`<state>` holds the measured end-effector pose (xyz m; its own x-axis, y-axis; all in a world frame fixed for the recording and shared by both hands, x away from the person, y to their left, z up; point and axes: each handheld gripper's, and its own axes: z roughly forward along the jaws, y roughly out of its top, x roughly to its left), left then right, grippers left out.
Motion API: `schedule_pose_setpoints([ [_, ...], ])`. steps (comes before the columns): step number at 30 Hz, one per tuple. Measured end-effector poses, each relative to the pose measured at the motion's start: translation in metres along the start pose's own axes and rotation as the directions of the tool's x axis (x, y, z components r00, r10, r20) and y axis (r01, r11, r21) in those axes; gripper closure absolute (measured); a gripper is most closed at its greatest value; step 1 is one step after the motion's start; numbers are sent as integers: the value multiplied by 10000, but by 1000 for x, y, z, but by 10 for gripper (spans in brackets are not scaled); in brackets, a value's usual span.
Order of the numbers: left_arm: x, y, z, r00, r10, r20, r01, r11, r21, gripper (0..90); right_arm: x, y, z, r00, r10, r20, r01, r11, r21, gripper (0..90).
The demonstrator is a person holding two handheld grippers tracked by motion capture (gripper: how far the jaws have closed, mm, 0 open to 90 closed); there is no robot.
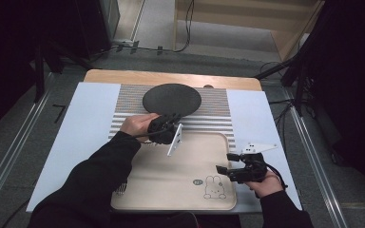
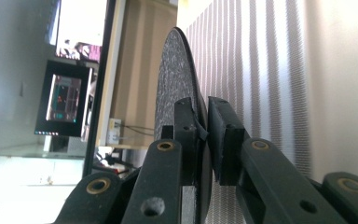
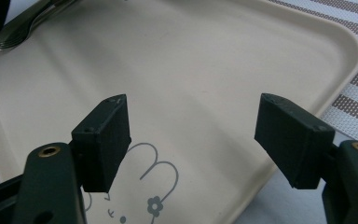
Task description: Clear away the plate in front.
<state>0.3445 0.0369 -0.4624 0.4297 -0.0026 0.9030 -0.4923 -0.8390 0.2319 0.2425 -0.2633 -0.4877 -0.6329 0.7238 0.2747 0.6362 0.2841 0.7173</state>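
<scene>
- Printing on the beige tray (image 1: pixel 171 175) is the only marking I can make out: a line-drawn rabbit (image 1: pixel 213 186) near its front right corner, with a small round green mark (image 1: pixel 198 181) just to the left of it; any lettering in that mark is too small to read.
- In the right gripper view the rabbit (image 3: pixel 156 179) shows as two looped ears and a little flower, between the jaws and beneath them.
- A round, flat black plate (image 1: pixel 172 99) lies on the striped mat (image 1: pixel 216 110) at the far middle of the table (image 1: pixel 171 76), beyond the tray. Being a disc, it has no long axis; it lies flat, face up.
- The left gripper (image 1: pixel 171 124) reaches forward to the plate's near edge. In the left gripper view its two jaws stand on either side of the plate's (image 2: pixel 179 84) thin rim, clenched onto it, with the camera rolled so the disc appears on edge.
- The right gripper (image 1: pixel 225 168) hovers over the tray's right side, pointing leftward; in its own view the jaws stand wide apart with nothing between them.
- Metal cutlery (image 3: pixel 16 28), fork tines among it, sits at the tray's far corner in the right gripper view.
</scene>
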Motion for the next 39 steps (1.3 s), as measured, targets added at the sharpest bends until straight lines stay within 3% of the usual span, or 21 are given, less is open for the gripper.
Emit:
schedule_pose_setpoints([
  [6, -12, 9, -28, 9992, 401, 11, -400, 9988, -293, 823, 2, 2, 0, 10000, -54, 61, 54, 10000, -26, 247],
  [11, -22, 17, -46, 9993, 386, 16, -385, 9978, -542, 823, 2, 4, 2, 9998, -104, 149, 104, 9999, -29, 247],
  [25, -43, 28, -87, 9969, 774, 161, -756, 9930, -908, 817, -4, 6, 5, 9995, 26, 304, -26, 10000, -25, 246],
  [31, -58, 37, -106, 9907, 1297, 410, -1245, 9861, -1102, 812, -5, 7, 6, 9995, 52, 306, -51, 10000, -10, 245],
  [34, -61, 38, -112, 9915, 1189, 534, -1123, 9873, -1127, 807, -6, 7, 6, 9995, 107, 310, -105, 9999, -61, 244],
  [39, -68, 38, -124, 9889, 1363, 585, -1295, 9857, -1074, 805, -7, 7, 5, 9991, 202, 364, -199, 9997, -103, 245],
])
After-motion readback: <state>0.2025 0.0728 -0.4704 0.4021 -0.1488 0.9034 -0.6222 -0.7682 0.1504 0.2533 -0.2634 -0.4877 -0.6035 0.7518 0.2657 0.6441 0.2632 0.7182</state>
